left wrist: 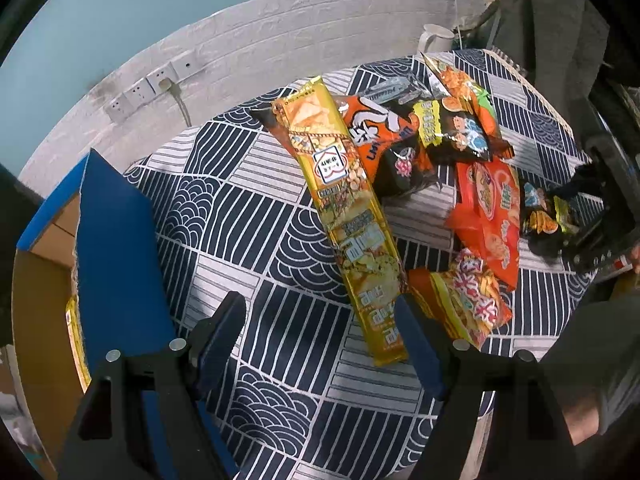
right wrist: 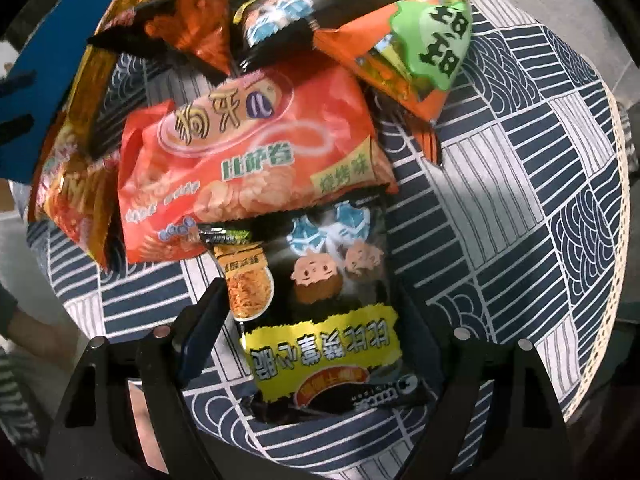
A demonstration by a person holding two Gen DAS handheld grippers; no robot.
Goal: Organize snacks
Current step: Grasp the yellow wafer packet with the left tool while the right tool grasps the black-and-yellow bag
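Straddling a black snack bag (right wrist: 332,304), the right gripper (right wrist: 320,320) stands apart. The left gripper (left wrist: 320,320) gapes over the worktop (left wrist: 256,264), beside a yellow packet (left wrist: 352,216).

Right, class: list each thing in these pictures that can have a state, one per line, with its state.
Left gripper: open, nothing gripped.
Right gripper: open, straddling the black packet.
Black packet: flat on the cloth, sealed.
Long yellow packet: flat, sealed.
Cardboard box: open.

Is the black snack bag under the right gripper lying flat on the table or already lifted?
Lying flat. The black snack bag rests on the tablecloth between the right gripper fingers, which straddle it.
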